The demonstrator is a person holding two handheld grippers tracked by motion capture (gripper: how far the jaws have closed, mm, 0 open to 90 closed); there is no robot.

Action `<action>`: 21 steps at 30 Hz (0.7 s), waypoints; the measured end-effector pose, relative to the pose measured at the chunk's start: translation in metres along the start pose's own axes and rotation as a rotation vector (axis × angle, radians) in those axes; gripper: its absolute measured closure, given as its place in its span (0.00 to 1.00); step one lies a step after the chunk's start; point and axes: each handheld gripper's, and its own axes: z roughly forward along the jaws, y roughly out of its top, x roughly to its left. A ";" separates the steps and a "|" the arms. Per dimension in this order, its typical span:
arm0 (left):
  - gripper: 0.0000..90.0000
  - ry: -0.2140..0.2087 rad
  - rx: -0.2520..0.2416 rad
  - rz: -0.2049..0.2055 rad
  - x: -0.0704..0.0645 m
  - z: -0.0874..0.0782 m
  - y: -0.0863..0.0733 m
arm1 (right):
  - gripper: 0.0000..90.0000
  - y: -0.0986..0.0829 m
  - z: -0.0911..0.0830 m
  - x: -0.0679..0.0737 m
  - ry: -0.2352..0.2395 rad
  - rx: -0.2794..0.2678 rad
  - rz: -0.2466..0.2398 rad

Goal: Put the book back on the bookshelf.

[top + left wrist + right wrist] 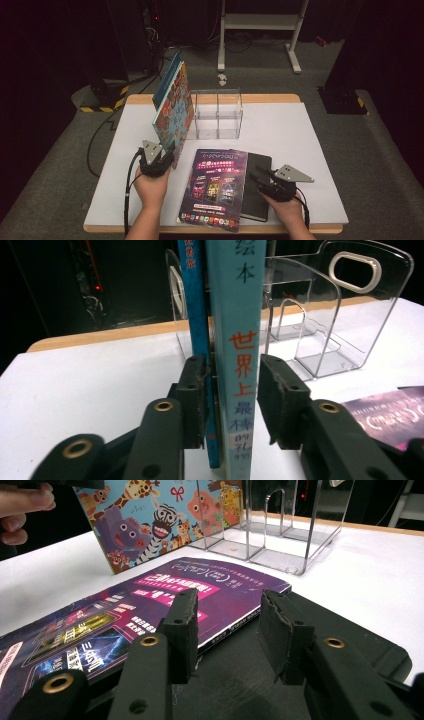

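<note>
Standing on edge beside the clear acrylic book rack point(218, 114), two picture books point(173, 102) lean at the rack's left end, their lower corner held by the left tool point(167, 159). In the left gripper view the jaws sit either side of the light blue spine point(235, 340), both pads against it, with a darker blue book point(196, 300) pressed just behind the left jaw; the tool is closed on the pair. The spines run off the top of that view, so their upper ends are cut off, and their foot is hidden behind the jaws. Whether the books rest on the white worktop point(300, 135) or hang just above it cannot be told.

Nearer the person than the rack, a purple magazine point(215, 187) lies flat, overlapping the left part of a black notebook point(257, 192). The right tool point(262, 180) hovers over the notebook with its jaws apart and nothing between them; the right gripper view shows the magazine's edge point(235, 622) just ahead of the left jaw. The notebook's far right portion is hidden under the hand and tool.

Right of the rack, the worktop lies bare to its wooden edge.
</note>
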 end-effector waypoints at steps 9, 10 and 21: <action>0.68 -0.078 0.059 -0.031 0.008 -0.018 -0.005 | 0.65 0.000 0.000 0.000 0.000 0.002 0.000; 0.69 -0.082 0.065 -0.037 0.009 -0.020 -0.006 | 0.65 0.000 0.000 0.000 0.000 0.002 -0.001; 0.88 -0.083 0.095 -0.106 0.020 -0.034 -0.021 | 0.65 0.000 0.001 0.001 0.000 0.005 -0.006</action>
